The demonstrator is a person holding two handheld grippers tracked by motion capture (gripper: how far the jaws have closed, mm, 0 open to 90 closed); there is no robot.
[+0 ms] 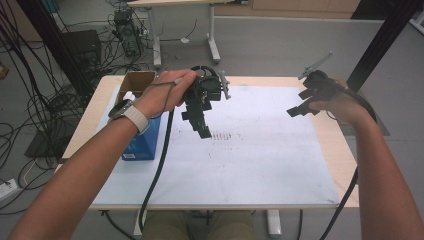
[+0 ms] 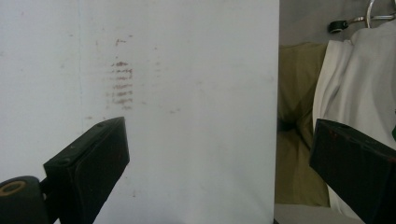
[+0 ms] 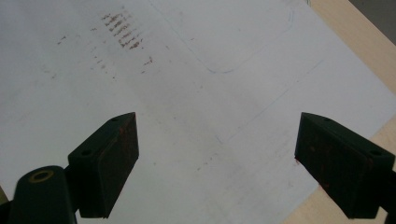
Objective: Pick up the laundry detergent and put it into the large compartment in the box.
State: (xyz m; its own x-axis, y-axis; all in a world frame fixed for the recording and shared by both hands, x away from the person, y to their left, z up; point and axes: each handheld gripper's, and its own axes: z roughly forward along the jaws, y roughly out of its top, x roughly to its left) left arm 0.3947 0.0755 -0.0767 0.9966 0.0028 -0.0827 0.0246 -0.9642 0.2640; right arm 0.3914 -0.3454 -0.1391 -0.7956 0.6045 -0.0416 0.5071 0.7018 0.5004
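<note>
Left gripper (image 1: pixel 202 117): black two-jaw tool, held above the sheet at about 11 o'clock from the sheet's centre; jaws spread wide, nothing between them.
Left hand (image 1: pixel 167 92): wrapped round the tool's body; pale band with a watch (image 1: pixel 127 112) on the wrist.
Right gripper (image 1: pixel 305 102): black, raised near the sheet's edge at 2 o'clock; jaws wide apart, empty.
Right hand (image 1: pixel 342 105): behind that tool, at 3 o'clock of it.
White sheet (image 1: pixel 250 165): flat, covering most of the light wooden table (image 1: pixel 345 150).
Reddish-brown smudge rows (image 1: pixel 222 136): on the sheet, just at 4 o'clock of the left tool's tips.
Open brown cardboard box (image 1: pixel 137 82): at the table's 10 o'clock corner.
Blue carton (image 1: pixel 145 142): beside it at 6 o'clock, under the left wrist.
</note>
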